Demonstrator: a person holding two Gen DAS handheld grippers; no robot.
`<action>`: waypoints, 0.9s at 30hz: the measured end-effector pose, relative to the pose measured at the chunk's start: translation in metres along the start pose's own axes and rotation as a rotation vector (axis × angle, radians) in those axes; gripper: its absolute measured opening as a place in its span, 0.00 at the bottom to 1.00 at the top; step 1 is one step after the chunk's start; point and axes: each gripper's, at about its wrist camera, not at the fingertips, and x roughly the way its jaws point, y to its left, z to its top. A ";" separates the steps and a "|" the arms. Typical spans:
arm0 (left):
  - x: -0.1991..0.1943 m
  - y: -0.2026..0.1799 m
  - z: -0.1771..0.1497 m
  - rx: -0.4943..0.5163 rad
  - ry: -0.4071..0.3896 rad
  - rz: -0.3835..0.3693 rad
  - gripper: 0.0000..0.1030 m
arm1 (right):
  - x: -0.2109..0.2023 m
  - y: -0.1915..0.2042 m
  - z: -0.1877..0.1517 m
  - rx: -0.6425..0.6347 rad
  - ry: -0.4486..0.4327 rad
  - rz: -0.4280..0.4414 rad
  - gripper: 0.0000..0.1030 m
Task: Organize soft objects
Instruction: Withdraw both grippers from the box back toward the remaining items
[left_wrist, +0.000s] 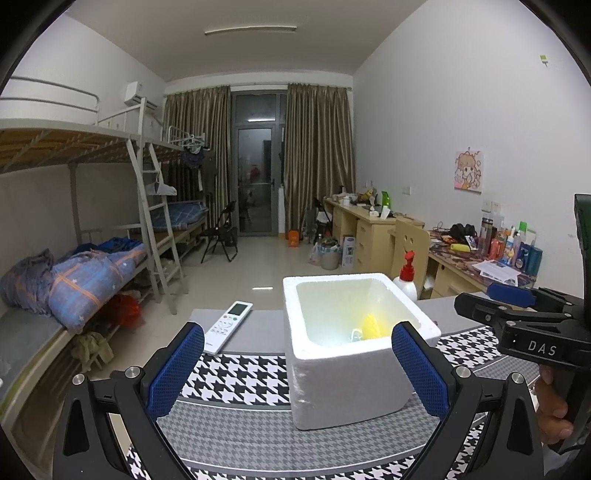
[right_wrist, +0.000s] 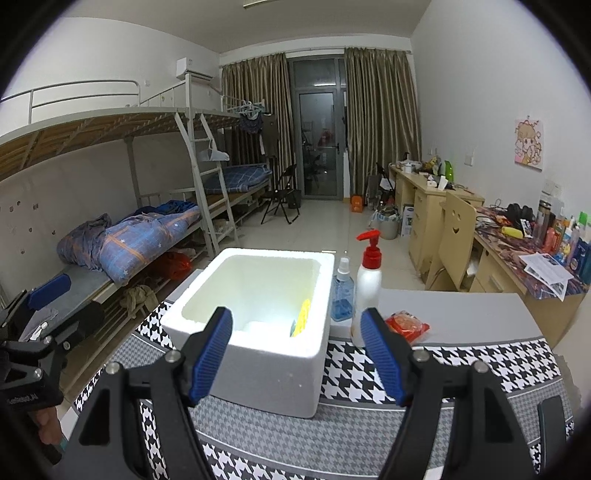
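**A:** Sponge — where was it?

**B:** Inside the foam box (right_wrist: 258, 343), a yellow sponge (right_wrist: 303, 317) leaning against the wall nearest the bottles. From the left wrist view it showed low in the box, with something small and pale beside it that I could not make out.

**A:** And the box itself?

**B:** White, open-topped, standing upright on the houndstooth cloth (right_wrist: 354, 369) that covered the near part of the table (right_wrist: 461, 314). Nothing else was visible inside.

**A:** What crowded its edges?

**B:** On one side, the white pump bottle (right_wrist: 367, 288) and the blue spray bottle (right_wrist: 341, 291), both just beside the box wall. A red packet (right_wrist: 406, 325) lay near the pump bottle. On the other side, a remote (left_wrist: 229, 326) lay near the table's far edge, apart from the box. The cloth in front of the box was bare.

**A:** Grippers?

**B:** Left gripper (left_wrist: 295, 373) was spread wide with nothing between its pads, framing the box from the near side. Right gripper (right_wrist: 299, 358) likewise stood wide and held nothing, short of the box rim.
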 end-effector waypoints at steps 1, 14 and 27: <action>-0.001 0.001 -0.001 -0.002 0.000 -0.002 0.99 | -0.001 -0.002 -0.002 0.003 -0.001 -0.001 0.75; -0.017 -0.013 -0.011 0.012 -0.010 -0.031 0.99 | -0.025 -0.007 -0.018 -0.008 -0.037 -0.023 0.80; -0.034 -0.029 -0.028 0.017 -0.030 -0.057 0.99 | -0.038 -0.010 -0.040 -0.003 -0.044 -0.021 0.80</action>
